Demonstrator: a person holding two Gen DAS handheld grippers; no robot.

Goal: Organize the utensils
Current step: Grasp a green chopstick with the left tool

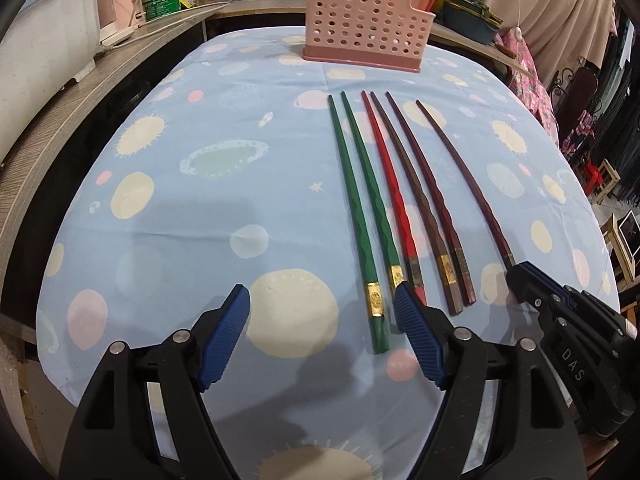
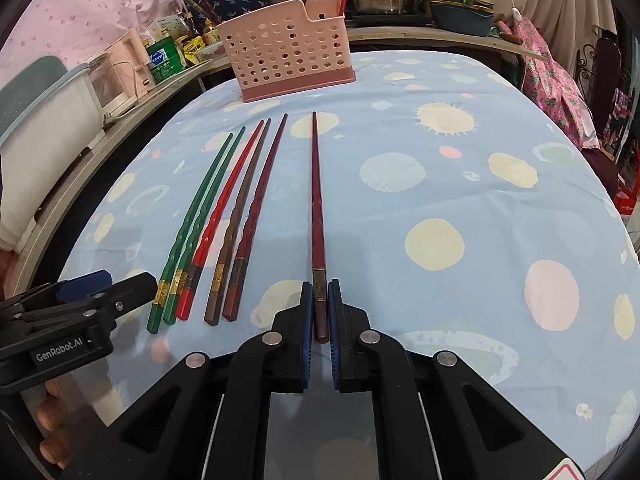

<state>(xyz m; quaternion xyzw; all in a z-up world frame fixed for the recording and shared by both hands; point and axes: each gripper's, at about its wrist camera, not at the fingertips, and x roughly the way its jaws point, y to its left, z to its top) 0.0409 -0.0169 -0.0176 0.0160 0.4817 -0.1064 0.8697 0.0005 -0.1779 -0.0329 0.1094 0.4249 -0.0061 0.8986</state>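
Between the pads of my right gripper (image 2: 320,312) sits the thick end of a dark red chopstick (image 2: 316,208), clamped, lying on the tablecloth (image 2: 440,200). My left gripper (image 1: 322,312) hangs spread wide over the near ends of five more chopsticks: two green (image 1: 352,208), one red (image 1: 390,200), one brown (image 1: 408,200), one maroon (image 1: 430,200). At the far edge stands one pink basket (image 2: 288,52); its inside is hidden.

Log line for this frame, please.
right gripper: shut on dark red chopstick | left gripper: open | holder: far
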